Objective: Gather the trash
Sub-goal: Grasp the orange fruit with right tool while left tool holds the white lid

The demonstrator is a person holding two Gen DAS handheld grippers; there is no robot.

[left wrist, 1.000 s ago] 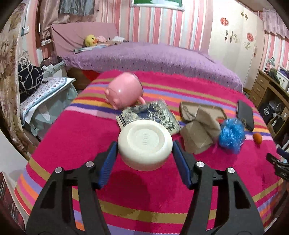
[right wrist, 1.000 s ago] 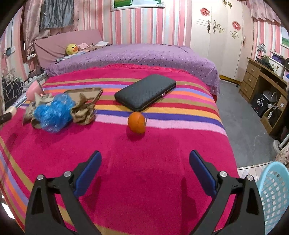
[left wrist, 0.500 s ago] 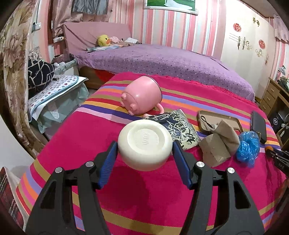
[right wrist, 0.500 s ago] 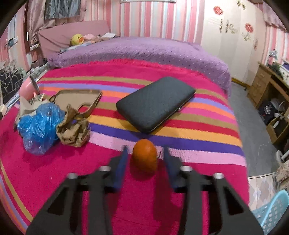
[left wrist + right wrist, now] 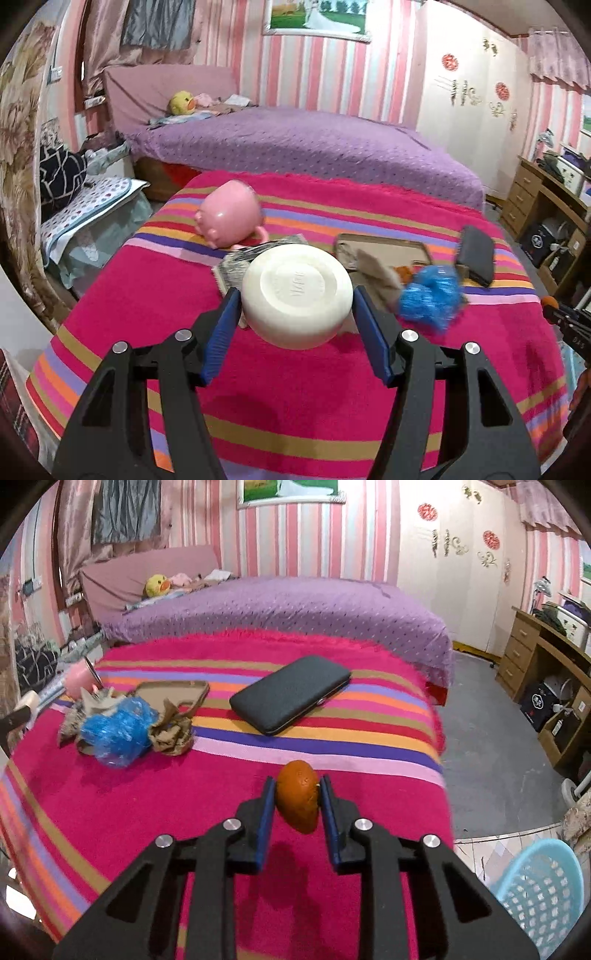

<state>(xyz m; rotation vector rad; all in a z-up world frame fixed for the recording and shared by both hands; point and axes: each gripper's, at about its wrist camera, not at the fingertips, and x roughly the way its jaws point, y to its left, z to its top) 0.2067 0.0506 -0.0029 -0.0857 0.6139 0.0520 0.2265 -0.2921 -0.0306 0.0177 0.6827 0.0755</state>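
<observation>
My left gripper point(image 5: 295, 310) is shut on a cream bowl point(image 5: 297, 295), held bottom-forward above the striped pink blanket point(image 5: 147, 314). My right gripper point(image 5: 297, 797) is shut on an orange fruit point(image 5: 298, 799) and holds it just above the blanket near its right edge. A crumpled blue plastic bag point(image 5: 114, 734) and crumpled brown paper point(image 5: 173, 734) lie together at the left in the right wrist view; the bag also shows in the left wrist view point(image 5: 430, 295). The right gripper's tip with the fruit shows at the right edge of the left wrist view point(image 5: 550, 302).
A pink piggy mug point(image 5: 229, 218) lies on its side over a dark packet point(image 5: 236, 266). A brown tray point(image 5: 173, 696) and a black case point(image 5: 291, 698) lie on the blanket. A light blue basket point(image 5: 539, 897) stands on the floor at lower right. A wooden desk point(image 5: 546, 653) is at right.
My right gripper moved forward to the orange fruit, closed on it and lifted it slightly. My left gripper kept holding the bowl and shifted its view leftward and upward.
</observation>
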